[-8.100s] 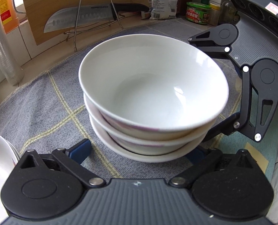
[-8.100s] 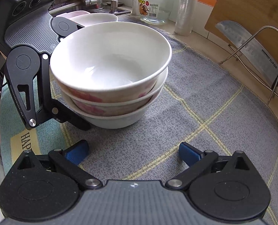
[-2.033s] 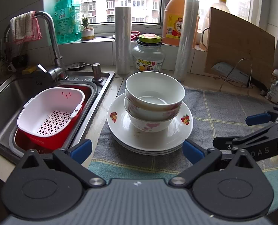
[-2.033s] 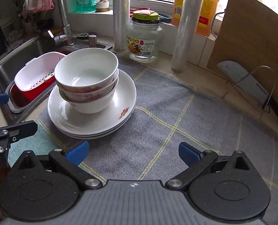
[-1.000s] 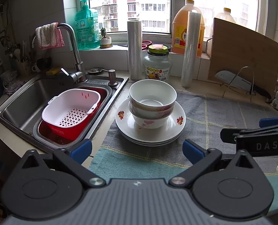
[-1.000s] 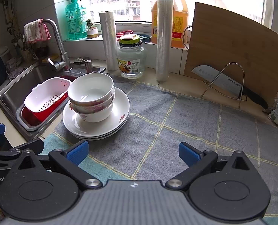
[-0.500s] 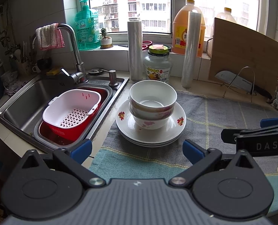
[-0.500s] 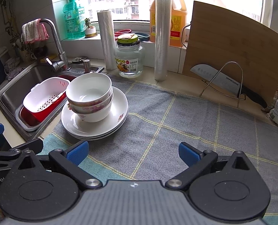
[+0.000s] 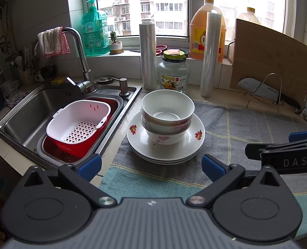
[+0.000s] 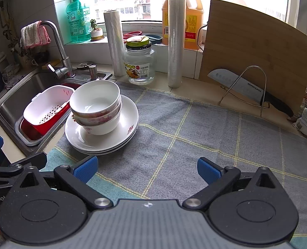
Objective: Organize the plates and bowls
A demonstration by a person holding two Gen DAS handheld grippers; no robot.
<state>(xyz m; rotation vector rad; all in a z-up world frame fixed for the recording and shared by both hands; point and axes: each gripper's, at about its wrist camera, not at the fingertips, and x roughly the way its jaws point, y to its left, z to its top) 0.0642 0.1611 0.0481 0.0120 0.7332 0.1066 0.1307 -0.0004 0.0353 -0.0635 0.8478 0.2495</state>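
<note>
Bowls [image 9: 167, 116] sat nested on the stacked plates [image 9: 165, 145] on the bench's grey cloth [image 10: 194, 137] beside the sink [image 9: 24, 112]. Both tools, left [image 9: 151, 165] and right [image 10: 146, 169], gaped wide, empty; "DAS" showed on the right one.

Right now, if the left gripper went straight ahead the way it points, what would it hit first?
Most likely the stack of white floral plates carrying three nested white bowls, lying dead ahead of the open left gripper on the grey checked cloth. Depth is uncertain, but nothing shows between them.

open cloth [image 10: 194, 137] right, stacked bowls [image 10: 95, 108] left
</note>
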